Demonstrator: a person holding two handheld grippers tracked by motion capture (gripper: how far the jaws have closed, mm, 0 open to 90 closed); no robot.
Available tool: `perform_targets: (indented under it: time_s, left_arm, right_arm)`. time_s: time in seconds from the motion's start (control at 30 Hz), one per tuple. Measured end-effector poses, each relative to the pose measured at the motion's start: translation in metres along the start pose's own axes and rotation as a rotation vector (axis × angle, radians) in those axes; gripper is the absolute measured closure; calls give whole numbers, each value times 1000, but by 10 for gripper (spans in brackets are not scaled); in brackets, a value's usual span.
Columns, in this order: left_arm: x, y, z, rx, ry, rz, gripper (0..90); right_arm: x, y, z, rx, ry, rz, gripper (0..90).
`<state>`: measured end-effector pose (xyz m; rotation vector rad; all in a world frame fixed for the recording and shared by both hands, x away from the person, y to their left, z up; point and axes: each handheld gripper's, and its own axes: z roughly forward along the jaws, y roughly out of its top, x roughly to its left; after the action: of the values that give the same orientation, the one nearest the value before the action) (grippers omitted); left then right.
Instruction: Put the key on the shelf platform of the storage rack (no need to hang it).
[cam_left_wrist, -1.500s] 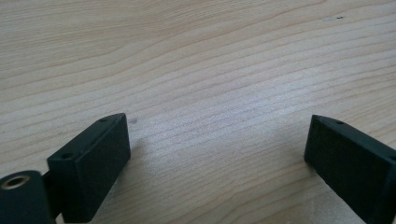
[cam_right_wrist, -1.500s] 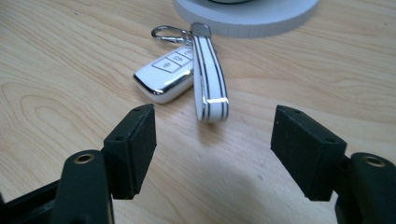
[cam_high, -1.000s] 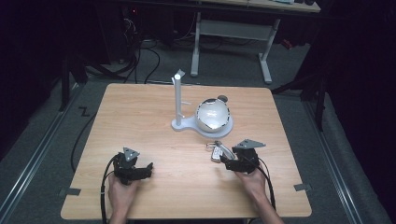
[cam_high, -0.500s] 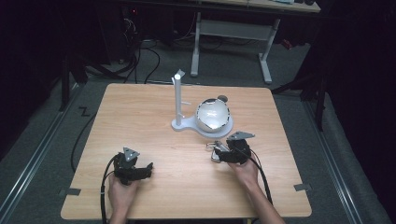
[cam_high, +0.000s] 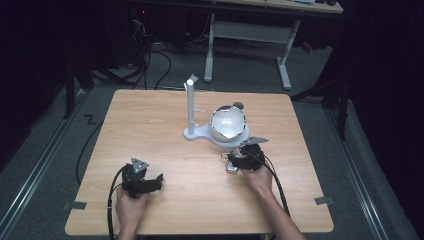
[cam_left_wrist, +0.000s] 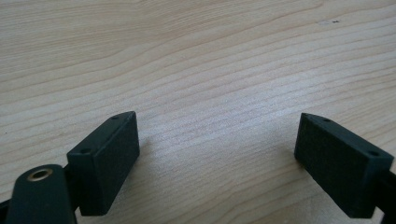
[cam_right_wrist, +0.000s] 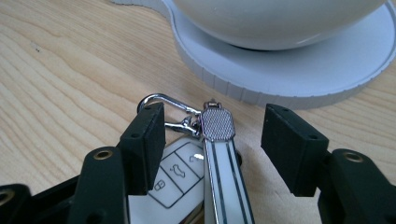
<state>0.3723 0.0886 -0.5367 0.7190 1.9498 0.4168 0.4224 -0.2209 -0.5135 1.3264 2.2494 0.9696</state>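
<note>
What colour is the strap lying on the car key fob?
White with thin dark stripes, capped by a mesh-textured metal end; the strap shows best in the right gripper view.

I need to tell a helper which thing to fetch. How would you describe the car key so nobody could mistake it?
On the wooden table stands a white stand with a post and a round bowl. Just in front of its round base, between the jaws of the right gripper, lies the car key. It is a flat white fob with button symbols, a metal-tipped strap and a silver clip, the smallest thing there.
</note>
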Motion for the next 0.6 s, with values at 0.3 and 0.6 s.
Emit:
perform_targets:
  time_s: [0.3,0.6]
  left_arm:
    - [0,0,0,-4,-3,5,151]
    - [-1,-1,-1,-5,3,-10,153]
  right_arm:
    - [0,3,7,7,12,1,460]
    - [-2,1,12,16,41,7,610]
